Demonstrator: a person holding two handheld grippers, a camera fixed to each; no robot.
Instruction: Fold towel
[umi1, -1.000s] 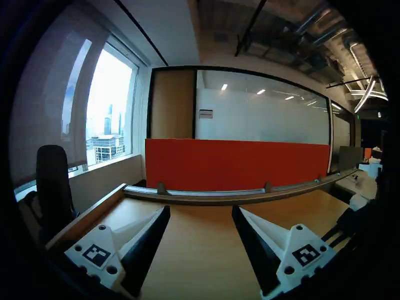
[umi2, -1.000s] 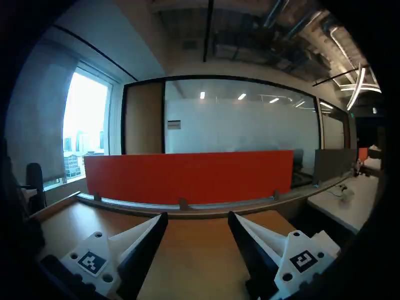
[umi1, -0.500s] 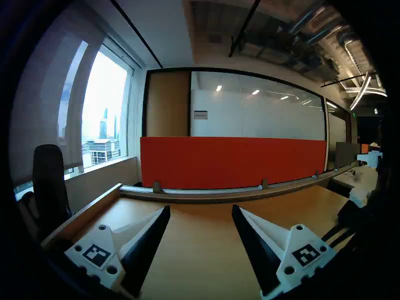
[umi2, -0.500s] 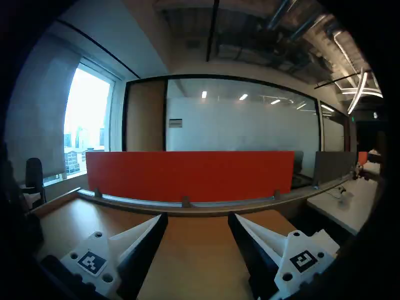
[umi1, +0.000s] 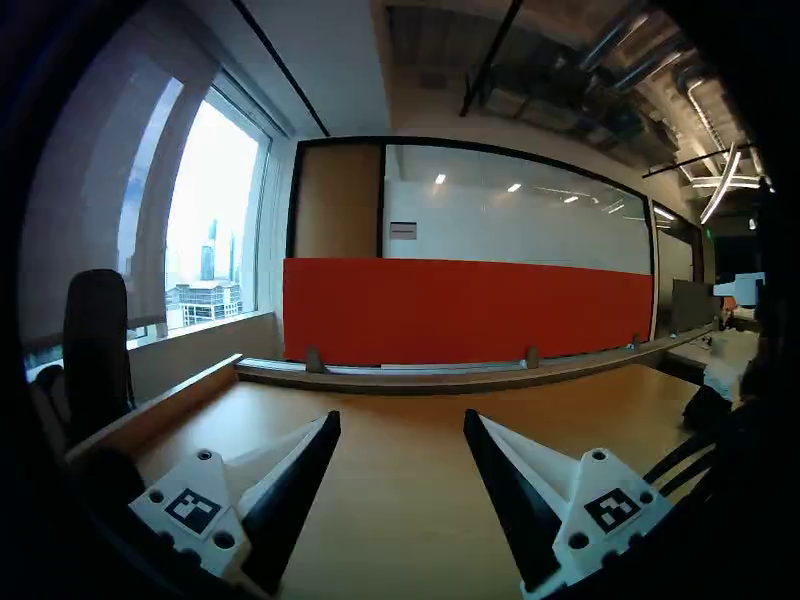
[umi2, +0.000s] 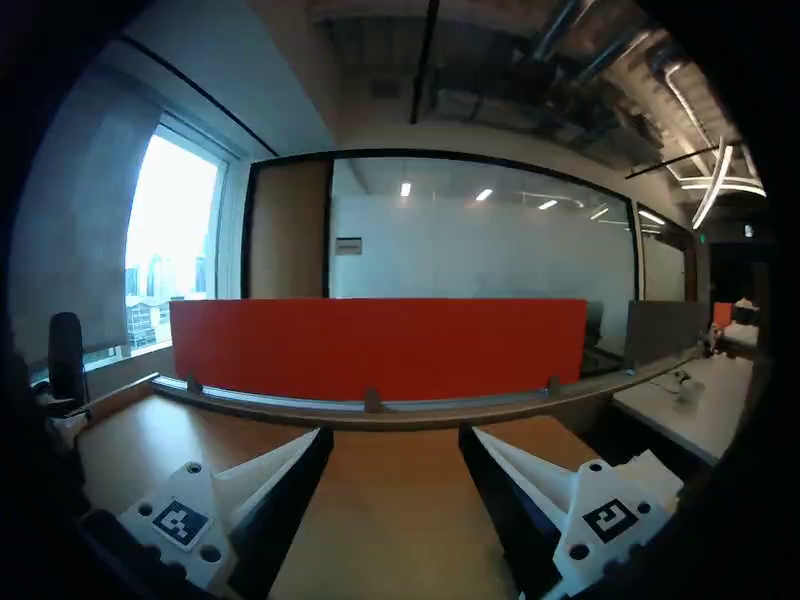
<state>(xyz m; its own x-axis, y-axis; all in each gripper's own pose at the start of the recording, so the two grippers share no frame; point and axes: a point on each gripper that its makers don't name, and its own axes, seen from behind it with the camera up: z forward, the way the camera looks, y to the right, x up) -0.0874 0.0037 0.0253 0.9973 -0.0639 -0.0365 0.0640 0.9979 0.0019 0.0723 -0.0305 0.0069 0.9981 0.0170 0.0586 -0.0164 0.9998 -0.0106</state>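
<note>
Wooden bench (umi1: 400, 520) spreads beneath both tools. The left tool (umi1: 401, 415) hangs over it, fingers wide apart and gripping nothing; the right tool (umi2: 395, 431) gapes equally empty. Beyond stands an orange divider (umi1: 465, 310), then a glass wall (umi1: 520, 220), with a window (umi1: 215, 250) to the left.

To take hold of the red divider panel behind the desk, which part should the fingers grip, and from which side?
Likely the top edge of the red divider panel, coming down from above, one finger on each face. It stands upright and looks thin, its top is free, and brackets hold its foot at the desk.
</note>
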